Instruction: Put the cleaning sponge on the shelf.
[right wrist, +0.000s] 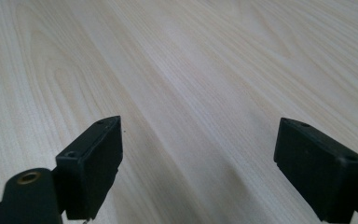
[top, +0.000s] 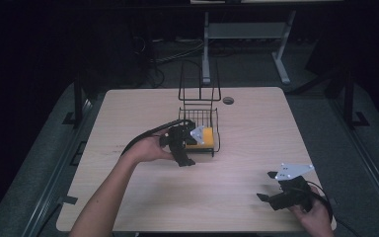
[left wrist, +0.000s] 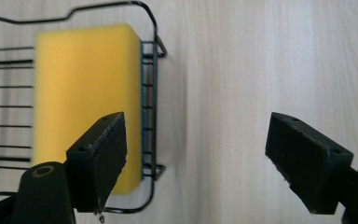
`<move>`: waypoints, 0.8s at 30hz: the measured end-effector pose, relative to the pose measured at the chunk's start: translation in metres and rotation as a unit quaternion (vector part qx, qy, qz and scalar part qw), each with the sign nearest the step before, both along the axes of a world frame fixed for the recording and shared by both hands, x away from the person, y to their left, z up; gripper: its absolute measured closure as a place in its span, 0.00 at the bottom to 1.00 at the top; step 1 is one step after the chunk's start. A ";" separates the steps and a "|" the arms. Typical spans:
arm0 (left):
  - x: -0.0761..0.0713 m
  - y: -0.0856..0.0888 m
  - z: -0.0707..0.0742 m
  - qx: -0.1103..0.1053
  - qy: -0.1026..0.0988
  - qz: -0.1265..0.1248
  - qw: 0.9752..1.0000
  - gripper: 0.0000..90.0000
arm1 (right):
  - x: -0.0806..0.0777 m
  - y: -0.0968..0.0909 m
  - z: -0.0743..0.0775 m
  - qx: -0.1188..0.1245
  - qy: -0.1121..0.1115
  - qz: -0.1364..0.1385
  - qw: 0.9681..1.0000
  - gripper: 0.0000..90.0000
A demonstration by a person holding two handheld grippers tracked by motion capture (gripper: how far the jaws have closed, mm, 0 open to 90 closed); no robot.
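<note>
A yellow sponge [top: 207, 136] lies in a black wire basket [top: 217, 129] at the middle of the table. My left gripper [top: 190, 149] hovers at the basket's near left corner, open and holding nothing. In the left gripper view the sponge [left wrist: 81, 93] rests against the basket's end wall [left wrist: 154, 98]; one jaw stands over the sponge's corner, the other over bare wood, with the left gripper [left wrist: 196, 161] straddling the wall. My right gripper [top: 266, 186] rests low at the table's near right, open. In the right gripper view the right gripper [right wrist: 198, 163] has bare wood between its jaws.
The light wooden table [top: 128, 192] has a round cable hole [top: 228, 100] near its far edge. A tall wire handle [top: 200, 81] rises from the basket's far side. Beyond the table stand a white desk frame [top: 206, 49] and cables on a dark floor.
</note>
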State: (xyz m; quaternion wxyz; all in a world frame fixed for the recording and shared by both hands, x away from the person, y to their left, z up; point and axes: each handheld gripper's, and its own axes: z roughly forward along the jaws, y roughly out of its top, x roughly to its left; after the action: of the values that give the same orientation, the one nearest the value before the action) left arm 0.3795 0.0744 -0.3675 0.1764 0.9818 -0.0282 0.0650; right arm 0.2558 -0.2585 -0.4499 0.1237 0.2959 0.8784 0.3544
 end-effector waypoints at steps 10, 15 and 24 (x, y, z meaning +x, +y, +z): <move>-0.016 0.006 0.002 -0.020 -0.006 -0.003 1.000 0.22 | 0.000 -0.001 0.000 -0.004 -0.002 0.001 1.000 0.17; -0.022 0.011 -0.001 -0.024 -0.003 0.002 1.000 0.22 | -0.001 -0.001 0.000 -0.002 -0.002 -0.001 1.000 0.17; -0.031 0.019 -0.007 -0.017 0.000 0.010 1.000 0.22 | -0.001 0.000 -0.001 -0.006 -0.003 0.000 1.000 0.17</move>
State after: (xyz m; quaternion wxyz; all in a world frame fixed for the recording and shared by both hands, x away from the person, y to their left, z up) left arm 0.3481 0.0938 -0.3750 0.1923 0.9789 -0.0171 0.0677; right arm 0.2544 -0.2587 -0.4506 0.1277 0.2945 0.8800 0.3501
